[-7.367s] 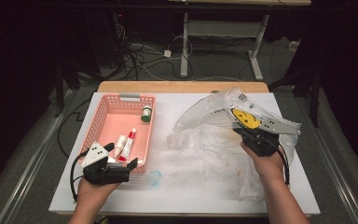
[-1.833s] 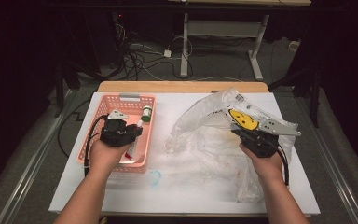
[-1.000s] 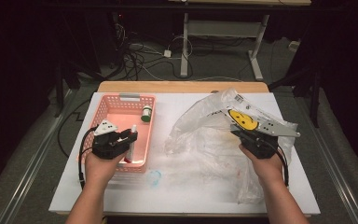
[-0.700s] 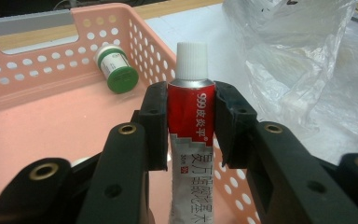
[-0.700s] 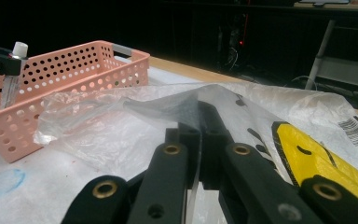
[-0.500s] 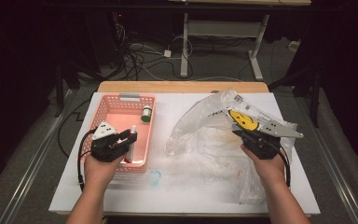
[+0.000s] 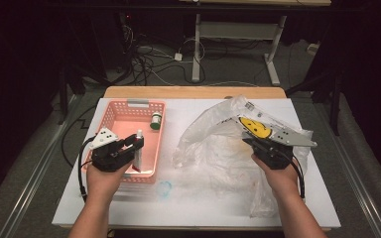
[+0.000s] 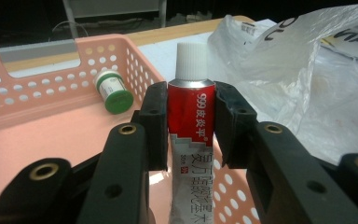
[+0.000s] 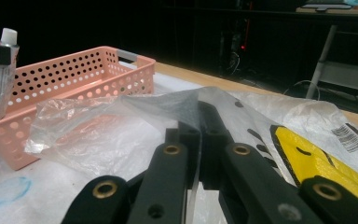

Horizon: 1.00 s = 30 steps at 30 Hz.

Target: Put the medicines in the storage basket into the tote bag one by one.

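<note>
Left gripper [image 7: 135,142]: clamped on a red-and-white tube [image 8: 189,135] with a white cap. Left gripper view: both jaws press the red band just under the cap, tube upright, cap up. High view: tube hangs over the near right part of the pink basket [image 7: 110,118], lower end down inside it; cannot tell whether it touches the basket floor.

Compared with 7.4 s ago: the left gripper was then at the near edge of the basket and two tubes lay on its floor. At 1.8 s ago the gripper was deep in the basket, near the middle. From 1.0 s ago onward it sits back toward the person with the tube held upright; little change over the last half second.

A small jar with a green lid [image 7: 156,121] lies on its side at the far right of the basket, well apart from the tube. Position unchanged across all frames.

Right gripper [image 7: 254,143]: jaws together, pinching a fold of the clear plastic bag [image 7: 213,144]. Right gripper view: film runs between the jaws and drapes over them. Bag edge is lifted off the bench [image 7: 188,208], mouth facing the basket. A yellow print [image 7: 254,127] shows on the raised part. Right hand [image 7: 278,173] and bag have hardly moved throughout.

A faint blue ring [image 7: 164,188] is marked on the bench, just in front of the basket.
</note>
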{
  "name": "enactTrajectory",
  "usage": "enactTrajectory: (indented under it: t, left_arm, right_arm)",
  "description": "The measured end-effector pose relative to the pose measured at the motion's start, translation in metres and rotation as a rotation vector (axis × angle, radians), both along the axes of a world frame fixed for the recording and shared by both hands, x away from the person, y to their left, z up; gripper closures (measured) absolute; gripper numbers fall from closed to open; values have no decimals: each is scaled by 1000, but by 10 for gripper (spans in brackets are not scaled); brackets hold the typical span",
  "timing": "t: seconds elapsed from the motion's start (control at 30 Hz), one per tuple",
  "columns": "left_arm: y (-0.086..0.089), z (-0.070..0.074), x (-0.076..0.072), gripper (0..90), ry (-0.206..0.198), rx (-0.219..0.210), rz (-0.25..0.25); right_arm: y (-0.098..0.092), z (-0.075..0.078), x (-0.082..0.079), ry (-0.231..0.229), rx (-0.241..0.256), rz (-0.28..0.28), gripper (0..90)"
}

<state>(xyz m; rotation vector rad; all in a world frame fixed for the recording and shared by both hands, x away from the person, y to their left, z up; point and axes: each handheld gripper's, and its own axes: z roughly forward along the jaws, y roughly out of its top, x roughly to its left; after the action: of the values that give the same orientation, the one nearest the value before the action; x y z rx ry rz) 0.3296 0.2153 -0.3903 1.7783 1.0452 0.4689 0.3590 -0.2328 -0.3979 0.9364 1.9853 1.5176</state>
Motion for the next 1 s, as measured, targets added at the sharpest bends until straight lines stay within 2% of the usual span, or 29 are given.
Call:
enactTrajectory:
  t: [0.23,0.53,0.73,1.0]
  left_arm:
    - [-4,12,-4,663,-42,-25,-20]
    - [-14,25,-13,663,-80,-68,-76]
    - [-26,28,-17,663,-79,-87,-128]
    - [-49,23,-22,662,-62,-105,-205]
  right_arm:
    - [0,-1,1,2,-4,-3,900]
    - [-1,-1,2,1,-4,-13,900]
    - [-1,-1,1,0,-3,-13,900]
    - [-2,0,2,9,16,-29,900]
